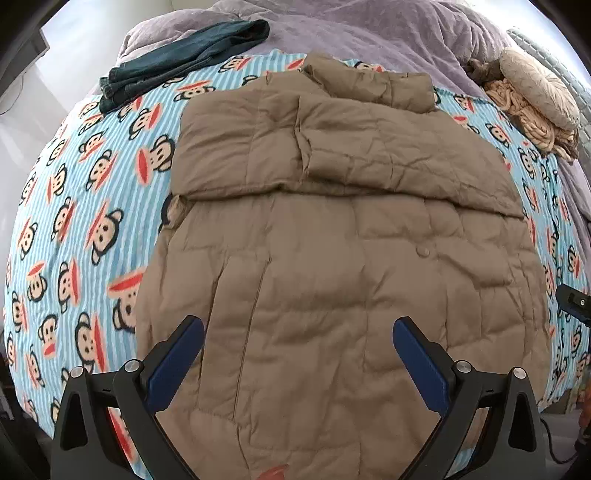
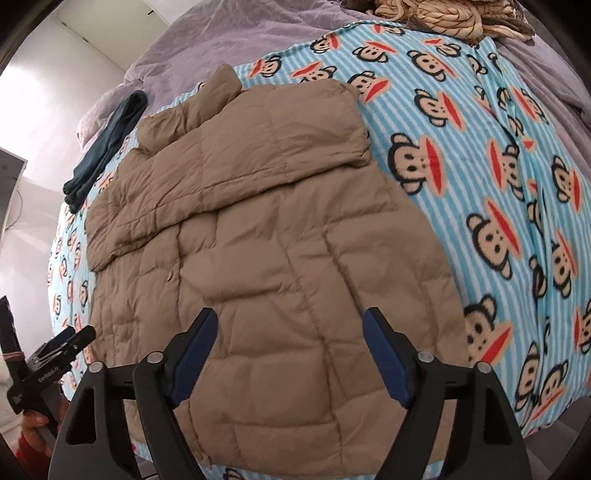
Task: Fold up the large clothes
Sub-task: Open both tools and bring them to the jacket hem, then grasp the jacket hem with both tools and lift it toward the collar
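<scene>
Both the left gripper (image 1: 298, 332) and right gripper (image 2: 290, 323) hung wide open, empty. The tan puffer jacket (image 1: 332, 258) lay below the fingers; pinching its near hem evenly should keep the next fold square.

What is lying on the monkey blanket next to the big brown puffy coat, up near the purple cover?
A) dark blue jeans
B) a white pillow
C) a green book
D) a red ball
A: folded dark blue jeans lie on the monkey blanket beside the brown coat, at the edge of the purple cover.
</scene>
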The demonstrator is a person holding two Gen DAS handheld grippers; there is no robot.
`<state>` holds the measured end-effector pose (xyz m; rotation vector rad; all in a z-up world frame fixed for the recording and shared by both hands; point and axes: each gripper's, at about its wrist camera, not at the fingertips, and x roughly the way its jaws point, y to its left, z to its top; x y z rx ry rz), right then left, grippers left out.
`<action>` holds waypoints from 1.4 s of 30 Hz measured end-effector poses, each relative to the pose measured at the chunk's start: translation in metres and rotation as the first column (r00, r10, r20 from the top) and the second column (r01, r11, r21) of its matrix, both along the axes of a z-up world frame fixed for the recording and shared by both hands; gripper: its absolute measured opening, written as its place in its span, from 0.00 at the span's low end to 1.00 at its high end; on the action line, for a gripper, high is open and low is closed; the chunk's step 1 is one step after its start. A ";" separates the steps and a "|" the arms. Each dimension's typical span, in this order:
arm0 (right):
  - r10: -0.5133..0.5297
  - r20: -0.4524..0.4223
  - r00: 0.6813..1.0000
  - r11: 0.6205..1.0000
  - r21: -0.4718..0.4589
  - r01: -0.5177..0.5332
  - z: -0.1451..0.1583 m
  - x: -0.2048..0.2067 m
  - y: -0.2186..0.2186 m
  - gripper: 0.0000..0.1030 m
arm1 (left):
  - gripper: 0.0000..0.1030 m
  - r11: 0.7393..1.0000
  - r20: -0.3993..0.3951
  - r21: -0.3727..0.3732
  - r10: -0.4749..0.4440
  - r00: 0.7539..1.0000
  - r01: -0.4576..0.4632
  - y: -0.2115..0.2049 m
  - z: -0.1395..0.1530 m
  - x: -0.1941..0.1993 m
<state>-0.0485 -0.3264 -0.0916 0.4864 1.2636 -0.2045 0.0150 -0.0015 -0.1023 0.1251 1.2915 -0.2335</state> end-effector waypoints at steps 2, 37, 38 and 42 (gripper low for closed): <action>0.000 0.002 1.000 1.000 0.007 0.000 0.000 -0.005 0.004 0.82 | 0.99 1.000 -0.009 0.009 0.001 1.000 -0.001 0.002 -0.001 -0.004; -0.442 -0.193 0.876 0.771 0.417 0.481 -0.062 -0.164 -0.069 0.82 | 0.99 0.939 -0.371 -0.161 0.228 0.900 -0.305 0.138 -0.055 -0.102; -0.452 -0.206 0.868 0.748 0.441 0.495 -0.066 -0.171 -0.070 0.82 | 0.99 0.931 -0.384 -0.157 0.249 0.889 -0.329 0.146 -0.058 -0.106; -0.498 -0.230 0.836 0.681 0.494 0.541 -0.080 -0.188 -0.072 0.82 | 0.99 0.900 -0.421 -0.153 0.315 0.851 -0.409 0.170 -0.071 -0.118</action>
